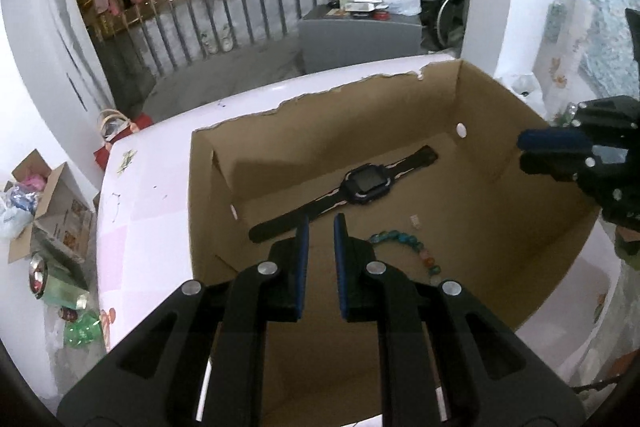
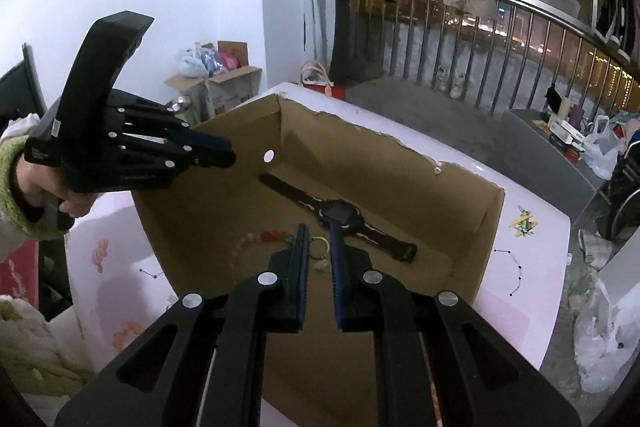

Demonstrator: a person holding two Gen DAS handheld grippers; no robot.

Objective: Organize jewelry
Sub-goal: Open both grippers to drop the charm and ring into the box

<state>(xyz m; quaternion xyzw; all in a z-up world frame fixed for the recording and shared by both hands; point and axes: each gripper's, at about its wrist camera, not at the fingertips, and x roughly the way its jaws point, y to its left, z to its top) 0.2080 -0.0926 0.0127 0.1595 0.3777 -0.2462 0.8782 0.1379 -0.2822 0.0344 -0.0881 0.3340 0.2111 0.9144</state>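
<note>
Your left gripper (image 1: 320, 223) hangs over the near side of the cardboard box (image 1: 400, 99), jaws nearly closed and holding nothing; your right gripper (image 2: 318, 233) matches it, a narrow gap and nothing clamped; the black watch (image 1: 362, 183) lies on the box floor toward the far wall; the bead bracelet (image 1: 404, 247) sits nearer, beside what may be a ring (image 2: 320, 247).

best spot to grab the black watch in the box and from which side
Probably one strap of the watch, not the face: it lies flat on the cardboard box floor, straps stretched out thin, the case wider. Come from above through the open top, jaws across the strap; the strap end away from the bead bracelet looks clearest.
</note>
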